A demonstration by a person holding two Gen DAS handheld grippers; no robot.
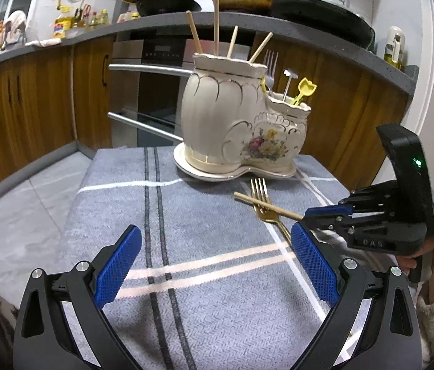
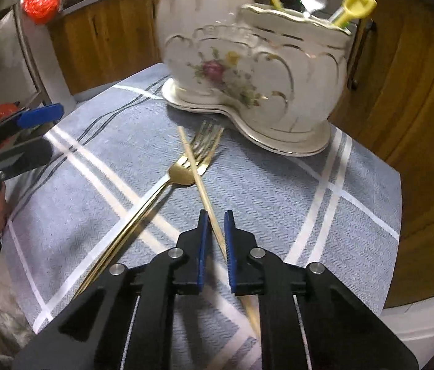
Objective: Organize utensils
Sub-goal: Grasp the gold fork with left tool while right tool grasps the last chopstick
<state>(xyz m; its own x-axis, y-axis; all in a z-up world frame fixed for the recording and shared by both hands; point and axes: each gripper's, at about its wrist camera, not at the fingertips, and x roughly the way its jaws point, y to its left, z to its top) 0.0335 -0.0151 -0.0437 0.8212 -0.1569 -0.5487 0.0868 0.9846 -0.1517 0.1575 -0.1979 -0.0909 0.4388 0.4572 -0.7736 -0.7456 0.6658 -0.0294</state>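
Clearly we had two jobs split between our hands. On the left, our left gripper (image 1: 213, 262) hung over the grey striped cloth (image 1: 186, 215) with its blue pads spread wide and nothing between them; we judged it was simply waiting, kept back so it would not crowd the work on the other side.

Moving toward the middle, the white china holder (image 1: 235, 123) stood on its matching saucer at the far edge of the cloth. Its tall compartment already held several wooden chopsticks (image 1: 216, 24), upright, while the low compartment beside it held a silver fork and small yellow-topped picks (image 1: 304, 88). That split told us where each kind of utensil belonged.

Just in front of the holder lay the two things not yet sorted: a gold fork (image 2: 186, 169) flat on the cloth, tines toward the holder, and a single chopstick (image 2: 200, 185) lying across the fork's head, so the chopstick had to be taken first.

On the right, our right gripper (image 2: 215, 228) pointed steeply down at the near end of that chopstick. Its pads had drawn nearly together around the stick, which ran between them; we could not tell from the wrist view whether both pads were actually pressing on it. The far end rested on the fork, so we judged the lift had not begun.
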